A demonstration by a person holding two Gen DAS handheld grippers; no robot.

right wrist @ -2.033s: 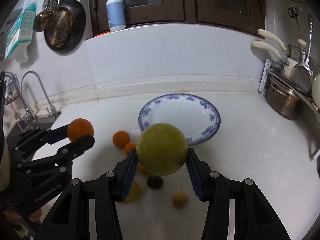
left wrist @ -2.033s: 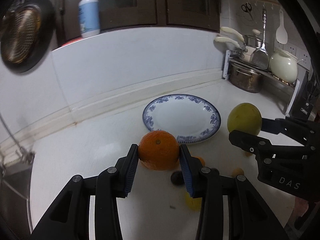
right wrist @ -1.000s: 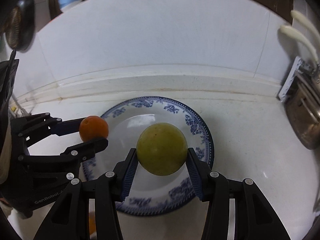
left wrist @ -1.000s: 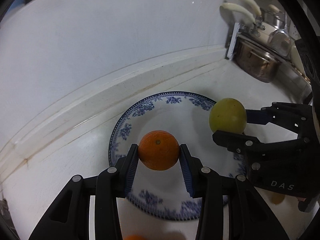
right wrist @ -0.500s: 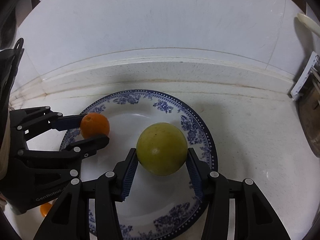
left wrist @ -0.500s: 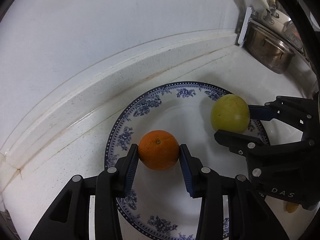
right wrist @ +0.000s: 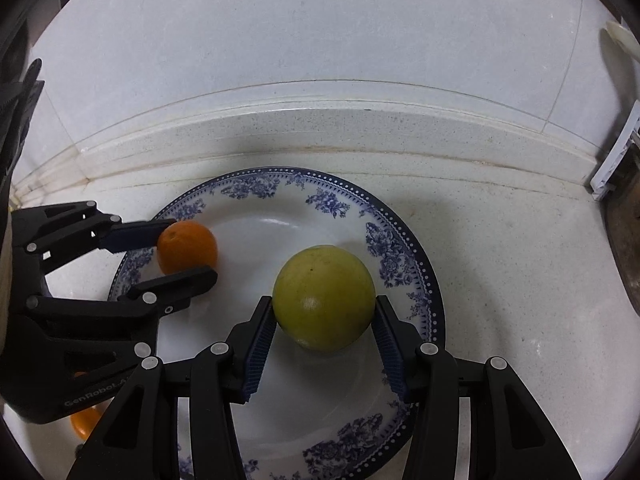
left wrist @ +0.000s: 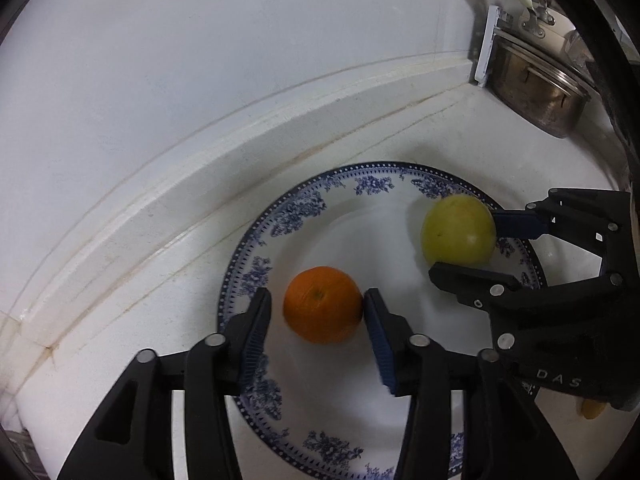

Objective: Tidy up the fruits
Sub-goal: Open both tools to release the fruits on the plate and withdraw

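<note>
Because the orange sits loose on the plate at about nine o'clock while the left gripper is opening around it, one pad clear, it could roll off the rim. At three o'clock, the right gripper grips the green fruit; releasing could send it rolling into the orange.

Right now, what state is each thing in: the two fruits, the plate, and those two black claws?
Orange: on the plate, a gap showing at one pad.
Yellow-green fruit: over the plate, clamped between the pads.
Plate: flat on the counter, carrying the orange.
Left gripper: jaws opening, orange between them.
Right gripper: shut on the yellow-green fruit.
Steel pot: at the counter's far corner, untouched.
</note>
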